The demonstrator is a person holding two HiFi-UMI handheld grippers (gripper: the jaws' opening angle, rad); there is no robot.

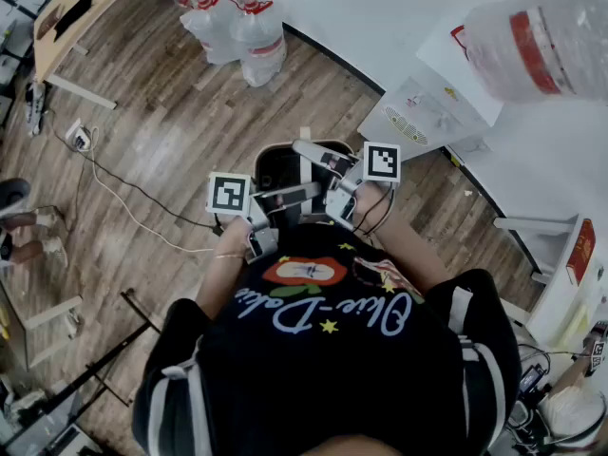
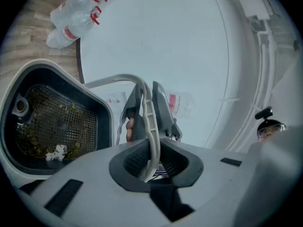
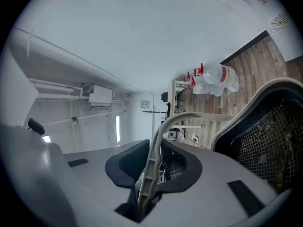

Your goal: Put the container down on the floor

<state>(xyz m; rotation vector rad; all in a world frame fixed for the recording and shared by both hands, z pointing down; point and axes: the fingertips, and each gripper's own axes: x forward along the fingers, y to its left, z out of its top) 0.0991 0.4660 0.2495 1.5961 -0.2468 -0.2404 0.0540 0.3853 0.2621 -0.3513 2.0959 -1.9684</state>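
The container (image 1: 281,171) is a dark bin with a white rim, a mesh basket with food scraps inside, and a thin white bail handle. It hangs above the wooden floor in front of the person. Both grippers grip that handle. In the left gripper view the left gripper (image 2: 150,148) is shut on the white handle (image 2: 142,86), with the bin (image 2: 52,122) down to the left. In the right gripper view the right gripper (image 3: 152,162) is shut on the handle (image 3: 175,119), with the bin (image 3: 272,136) to the right. In the head view the two grippers (image 1: 274,199) (image 1: 330,177) hide much of the bin.
Several water bottles (image 1: 237,27) stand on the floor by the white wall. A wooden table (image 1: 76,12) is at the far left, with cables (image 1: 123,198) trailing over the floor. A white box (image 1: 418,112) lies to the right, and a person's feet (image 1: 28,231) show at the left edge.
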